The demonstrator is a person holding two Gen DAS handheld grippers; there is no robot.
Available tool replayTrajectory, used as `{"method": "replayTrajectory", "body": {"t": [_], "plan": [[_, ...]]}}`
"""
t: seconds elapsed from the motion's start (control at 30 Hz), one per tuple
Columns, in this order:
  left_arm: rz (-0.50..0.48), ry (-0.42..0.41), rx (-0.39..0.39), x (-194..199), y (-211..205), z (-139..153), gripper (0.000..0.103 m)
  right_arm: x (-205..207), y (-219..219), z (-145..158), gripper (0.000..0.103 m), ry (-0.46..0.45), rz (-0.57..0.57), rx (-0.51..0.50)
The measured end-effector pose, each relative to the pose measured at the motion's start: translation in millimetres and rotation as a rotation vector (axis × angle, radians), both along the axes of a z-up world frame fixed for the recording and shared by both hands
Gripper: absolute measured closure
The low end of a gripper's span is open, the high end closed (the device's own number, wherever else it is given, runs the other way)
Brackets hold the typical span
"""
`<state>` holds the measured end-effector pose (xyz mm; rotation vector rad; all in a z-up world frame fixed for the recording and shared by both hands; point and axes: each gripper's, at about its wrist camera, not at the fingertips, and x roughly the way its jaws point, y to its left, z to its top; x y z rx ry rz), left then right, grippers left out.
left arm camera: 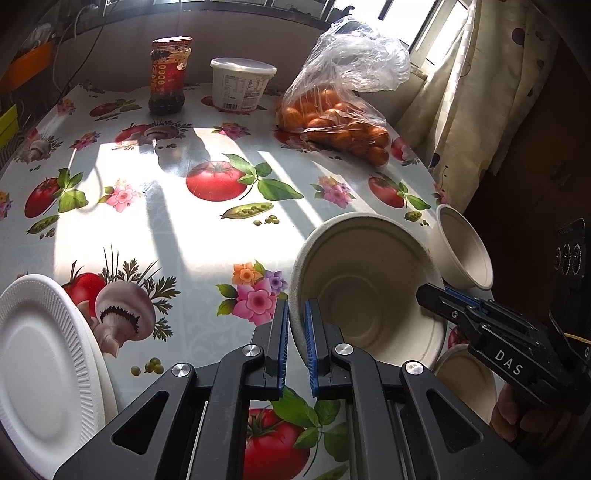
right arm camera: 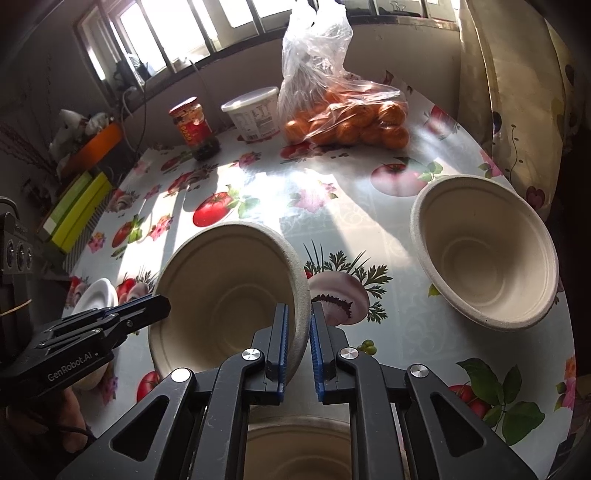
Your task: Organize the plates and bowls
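Glossy vegetable-print tablecloth (left arm camera: 207,236) — round fibrous pulp bowl (left arm camera: 369,288), opposite rims pinched by left gripper (left arm camera: 296,332) and right gripper (right arm camera: 298,338) fingers.

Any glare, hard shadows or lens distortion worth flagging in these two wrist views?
Left wrist: a blown-out sun patch on the tablecloth with striped shadows; the table edge bows from the fisheye, and the corners go dark. Right wrist: overexposed windows, a softer sun patch, and the held bowl is shaded inside yet sharp.

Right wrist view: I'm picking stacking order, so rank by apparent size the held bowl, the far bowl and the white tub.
1. held bowl and far bowl: look alike; the held one is nearer, so unsure.
2. white tub: smallest, though farthest.
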<state>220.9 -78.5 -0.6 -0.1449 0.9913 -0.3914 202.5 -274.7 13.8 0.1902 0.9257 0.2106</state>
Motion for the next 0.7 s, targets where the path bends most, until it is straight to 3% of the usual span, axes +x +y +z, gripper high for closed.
{"method": "replayTrajectory", "body": {"t": [0.7], "plan": [[-0.034,-0.060,-0.019,-28.4,-4.1,31.4,0.094,-33.6,-6.7,32.7,0.091,-0.073,-0.032,0.027]]}}
